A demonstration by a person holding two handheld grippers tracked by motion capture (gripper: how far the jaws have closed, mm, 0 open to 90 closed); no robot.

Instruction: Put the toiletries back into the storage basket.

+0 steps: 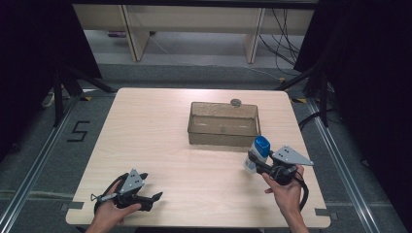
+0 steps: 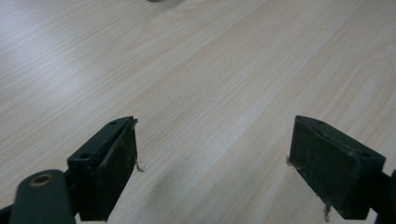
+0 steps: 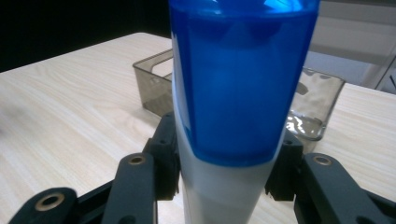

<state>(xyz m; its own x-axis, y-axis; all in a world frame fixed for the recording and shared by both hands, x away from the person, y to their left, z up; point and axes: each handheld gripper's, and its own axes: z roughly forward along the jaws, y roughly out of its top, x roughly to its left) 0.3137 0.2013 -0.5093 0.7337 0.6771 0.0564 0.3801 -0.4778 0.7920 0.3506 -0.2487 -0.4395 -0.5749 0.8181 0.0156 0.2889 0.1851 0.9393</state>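
We hold white plastic bottle with blue cap clamped in right gripper; left gripper jaws apart, idle. Risk: tall bottle tilts in grip, clips rim of smoky clear plastic bin.

A white bottle with a tall blue cap stands upright between the two black jaws of the right gripper, whose pads press against its white body just below the cap. Behind it, a clear, smoke-tinted plastic bin sits on the pale wooden table, partly hidden by the bottle. The background beyond the table is dark at the left.
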